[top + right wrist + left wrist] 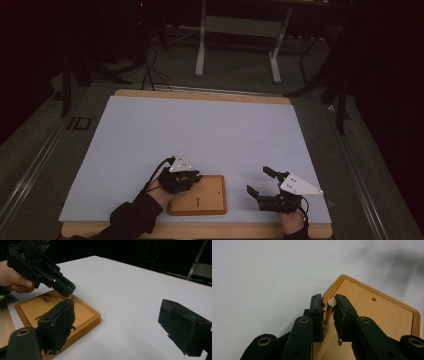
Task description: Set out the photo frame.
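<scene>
We hold left gripper [328, 305] clamped on white-tipped peg [329, 310] in wooden board [384, 312]; right gripper [125, 322] apart. Risk: tilted pull jams peg, lifts board.

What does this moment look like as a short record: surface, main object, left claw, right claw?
surface: pale sheet over a wooden table
main object: wooden board near the front edge, small upright peg at its corner
left claw: over the board's corner, jaws narrowly apart around the peg; contact unclear
right claw: jaws wide apart, nothing between them, right of the board
</scene>
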Available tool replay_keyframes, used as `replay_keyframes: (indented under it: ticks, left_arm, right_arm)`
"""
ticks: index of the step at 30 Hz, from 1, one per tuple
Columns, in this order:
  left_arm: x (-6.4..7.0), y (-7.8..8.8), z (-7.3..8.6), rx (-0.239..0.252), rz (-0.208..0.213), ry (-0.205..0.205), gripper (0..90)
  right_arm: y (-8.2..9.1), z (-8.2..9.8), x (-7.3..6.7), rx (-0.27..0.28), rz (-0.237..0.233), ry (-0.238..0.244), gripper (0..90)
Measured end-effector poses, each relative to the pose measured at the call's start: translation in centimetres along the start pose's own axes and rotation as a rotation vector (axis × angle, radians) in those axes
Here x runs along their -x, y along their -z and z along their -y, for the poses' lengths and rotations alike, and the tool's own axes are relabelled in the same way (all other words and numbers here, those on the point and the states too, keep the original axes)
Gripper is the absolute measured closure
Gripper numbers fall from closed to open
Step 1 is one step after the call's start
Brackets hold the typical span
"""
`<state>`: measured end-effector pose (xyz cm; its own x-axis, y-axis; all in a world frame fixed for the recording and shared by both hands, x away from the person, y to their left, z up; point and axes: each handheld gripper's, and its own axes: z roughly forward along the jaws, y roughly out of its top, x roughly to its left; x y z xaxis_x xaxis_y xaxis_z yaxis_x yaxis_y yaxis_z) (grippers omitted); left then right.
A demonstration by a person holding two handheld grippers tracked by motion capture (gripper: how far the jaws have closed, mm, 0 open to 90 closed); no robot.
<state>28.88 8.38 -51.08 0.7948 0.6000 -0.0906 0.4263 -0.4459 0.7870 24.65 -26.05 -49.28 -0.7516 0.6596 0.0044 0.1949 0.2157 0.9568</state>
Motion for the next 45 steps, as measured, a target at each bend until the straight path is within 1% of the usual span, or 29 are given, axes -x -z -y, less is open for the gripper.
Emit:
replay_keyframes:
  ticks: [1, 3, 4, 5, 6, 7, 9, 11, 12, 15, 16, 20, 24, 25, 27, 29, 30, 31, 32, 33, 35, 36, 37, 38, 39, 40, 41, 43, 45]
  left_arm:
    - [0.1, -0.1, -0.1, -0.007, -0.003, 0.000, 77.5]
    - [0.2, -0.3, -0.1, -0.011, 0.007, 0.010, 79.5]
    - [0.2, -0.4, 0.0, -0.012, 0.005, 0.003, 79.5]
    - [0.3, -0.4, 0.0, -0.014, -0.005, -0.004, 79.5]
    - [0.4, -0.4, 0.0, -0.011, -0.017, -0.005, 81.8]
    - [0.4, -0.4, 0.0, -0.010, -0.018, -0.001, 82.2]
    - [0.6, -0.4, 0.0, -0.007, -0.039, -0.008, 82.1]
    - [0.8, -0.4, 0.0, -0.005, -0.044, -0.006, 82.1]
    - [0.9, -0.3, 0.0, 0.001, -0.059, -0.009, 82.1]
    - [1.1, -0.3, 0.1, 0.004, -0.072, -0.010, 83.1]
    - [0.9, -0.2, 0.1, 0.002, -0.063, 0.004, 83.4]
    - [0.5, -0.2, -0.1, -0.007, -0.033, 0.030, 84.0]
    - [0.0, -0.3, -0.3, -0.016, -0.006, 0.048, 84.3]
    - [-0.1, -0.4, -0.4, -0.026, -0.004, 0.039, 84.4]
    - [-0.2, -0.4, -0.6, -0.041, 0.001, 0.042, 84.5]
    - [-0.3, -0.5, -0.8, -0.057, 0.005, 0.050, 84.5]
    - [-0.3, -0.5, -0.9, -0.062, 0.005, 0.050, 84.6]
    - [-0.3, -0.5, -0.9, -0.062, 0.005, 0.050, 84.5]
    - [-0.3, -0.5, -1.0, -0.070, 0.007, 0.049, 84.5]
    - [-0.4, -0.6, -1.0, -0.073, 0.011, 0.053, 84.6]
    - [-0.5, -0.6, -1.1, -0.079, 0.020, 0.046, 84.6]
    - [-0.6, -0.6, -1.1, -0.080, 0.028, 0.056, 84.6]
    - [-0.8, -0.6, -1.1, -0.079, 0.039, 0.062, 84.6]
    - [-0.8, -0.6, -1.2, -0.082, 0.041, 0.054, 84.6]
    - [-1.0, -0.6, -1.2, -0.084, 0.052, 0.058, 84.6]
    - [-1.1, -0.7, -1.2, -0.087, 0.062, 0.059, 84.6]
    - [-1.2, -0.7, -1.3, -0.090, 0.072, 0.049, 84.6]
    - [-1.5, -0.7, -1.4, -0.096, 0.090, 0.060, 84.6]
    - [-1.7, -0.8, -1.4, -0.100, 0.105, 0.053, 84.5]
  right_arm:
    - [0.0, 0.0, 0.0, 0.000, 0.000, 0.000, 13.5]
    - [0.0, 0.0, -0.1, -0.002, -0.001, 0.002, 13.5]
    - [0.0, 0.0, -0.1, -0.003, -0.001, 0.003, 13.5]
    - [0.0, 0.0, -0.1, -0.003, -0.002, 0.003, 13.6]
    - [0.0, 0.0, 0.0, -0.003, -0.001, 0.003, 13.5]
    - [0.0, 0.0, 0.0, -0.003, -0.001, 0.001, 13.5]
    - [0.0, 0.1, 0.0, -0.006, -0.002, 0.001, 13.5]
    - [0.0, 0.1, 0.0, -0.009, -0.002, -0.001, 13.5]
    - [0.0, 0.1, 0.0, -0.010, -0.002, -0.001, 13.5]
    - [0.0, 0.0, -0.1, -0.011, -0.003, 0.000, 13.5]
    - [0.0, 0.0, -0.1, -0.011, -0.003, 0.001, 13.6]
    - [0.0, 0.0, -0.1, -0.013, -0.006, 0.001, 13.5]
    - [0.0, -0.1, 0.0, -0.020, -0.007, 0.002, 13.5]
    - [0.0, -0.1, -0.1, -0.026, 0.001, 0.006, 13.5]
    - [0.0, -0.2, -0.3, -0.046, 0.029, 0.020, 13.4]
    - [-0.1, -0.4, -0.5, -0.072, -0.009, 0.034, 13.5]
    - [-0.2, -0.4, -0.7, -0.087, -0.015, 0.047, 13.5]
    - [-0.2, -0.4, -0.7, -0.087, -0.015, 0.047, 13.5]
    - [-0.3, -0.5, -1.0, -0.103, -0.021, 0.065, 13.8]
    - [-0.4, -0.5, -1.4, -0.116, -0.091, 0.088, 13.1]
    - [-0.3, -0.6, -2.0, -0.110, -0.141, 0.115, 13.1]
    - [-0.4, -0.7, -2.4, -0.115, -0.158, 0.135, 13.0]
    - [-0.4, -0.8, -2.7, -0.119, -0.165, 0.154, 12.9]
    - [-0.3, -0.9, -3.3, -0.127, -0.178, 0.183, 12.9]
    - [-0.4, -1.0, -3.5, -0.135, -0.188, 0.203, 12.9]
    - [-0.4, -1.0, -4.0, -0.151, -0.194, 0.237, 12.9]
    - [-0.5, -1.0, -4.3, -0.164, -0.202, 0.257, 13.0]
    - [-0.6, -1.0, -4.8, -0.192, -0.222, 0.281, 13.0]
    - [-0.8, -1.0, -5.1, -0.202, -0.242, 0.290, 13.4]
